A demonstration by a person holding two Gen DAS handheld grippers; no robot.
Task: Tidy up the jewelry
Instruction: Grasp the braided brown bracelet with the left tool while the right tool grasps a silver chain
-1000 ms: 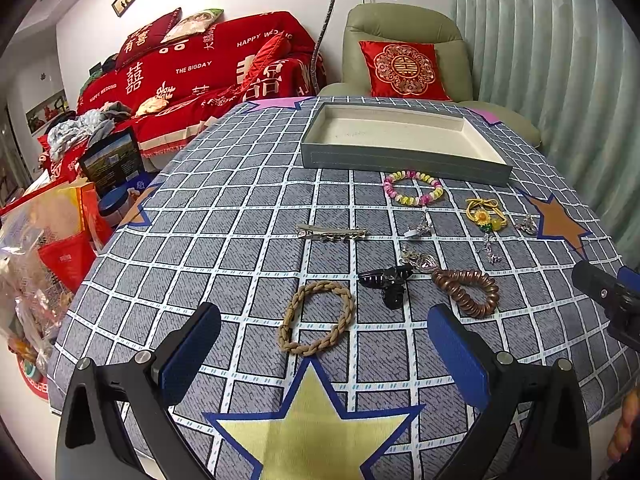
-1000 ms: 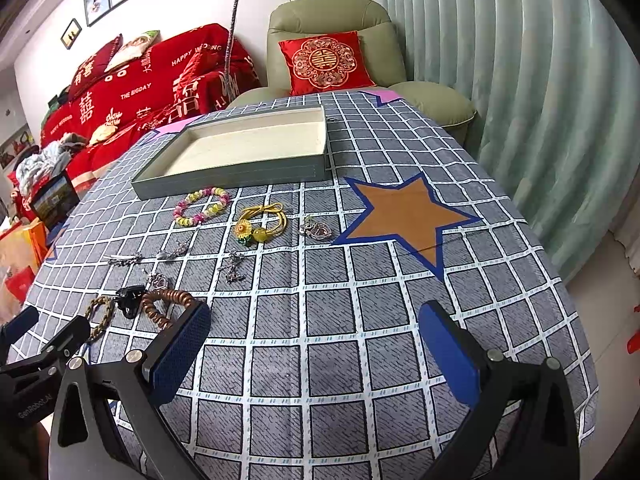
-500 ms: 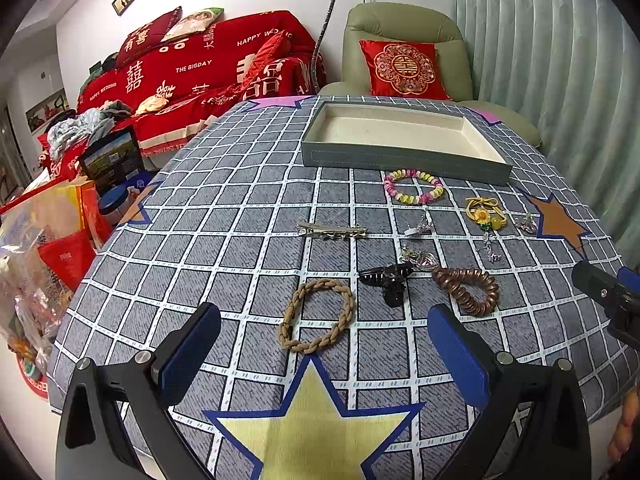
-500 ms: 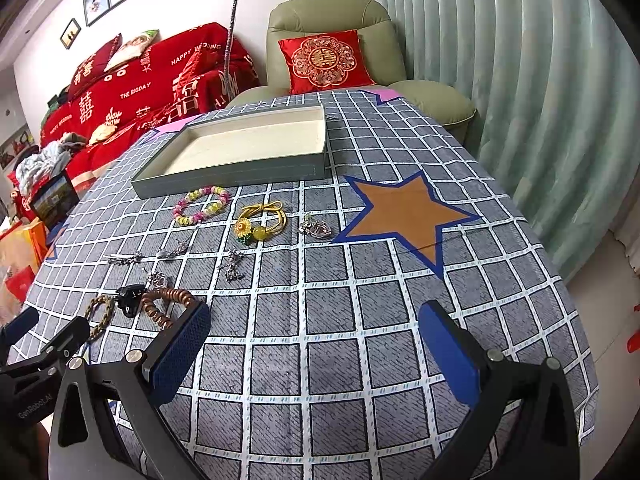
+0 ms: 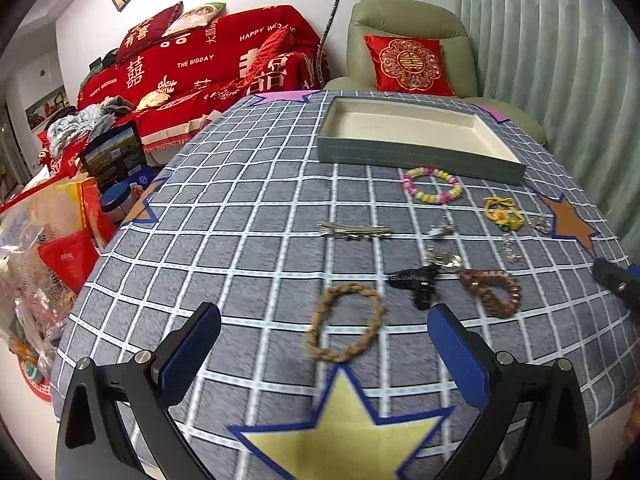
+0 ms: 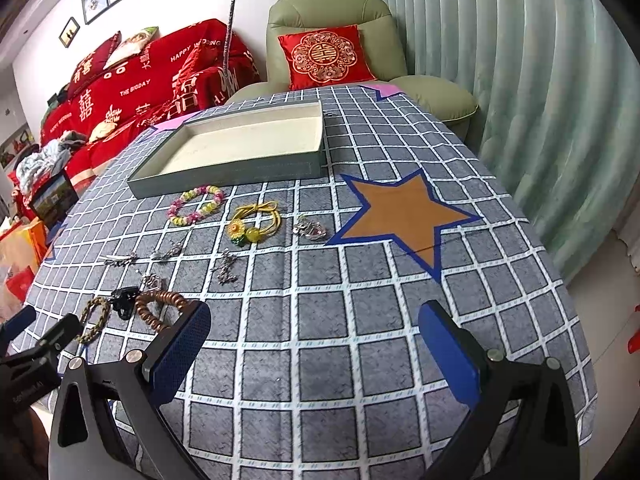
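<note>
Jewelry lies scattered on a grey checked tablecloth in front of an empty grey tray [image 5: 416,154] [image 6: 224,178] with a cream floor. A braided tan ring [image 5: 345,322] [image 6: 94,318] lies just ahead of my open left gripper [image 5: 324,344]. Beside it are a black clip [image 5: 416,282] [image 6: 122,300] and a brown coiled bracelet [image 5: 492,290] [image 6: 158,306]. Farther off lie a silver hair clip [image 5: 354,230], a pink and yellow bead bracelet [image 5: 432,186] [image 6: 196,204] and a yellow flower band [image 5: 502,212] [image 6: 254,222]. My right gripper [image 6: 314,344] hangs open over bare cloth.
A red-covered sofa [image 5: 208,68] and a green armchair [image 6: 340,40] with a red cushion stand behind the table. Bags and boxes [image 5: 60,216] crowd the floor at the left. A pale green curtain [image 6: 520,80] hangs along the right. Small silver charms [image 6: 310,230] lie near the orange star.
The left gripper's view has shifted a little to the left and blurred, so the jewelry sits slightly farther right. The right gripper has not visibly moved. Both stay open.
</note>
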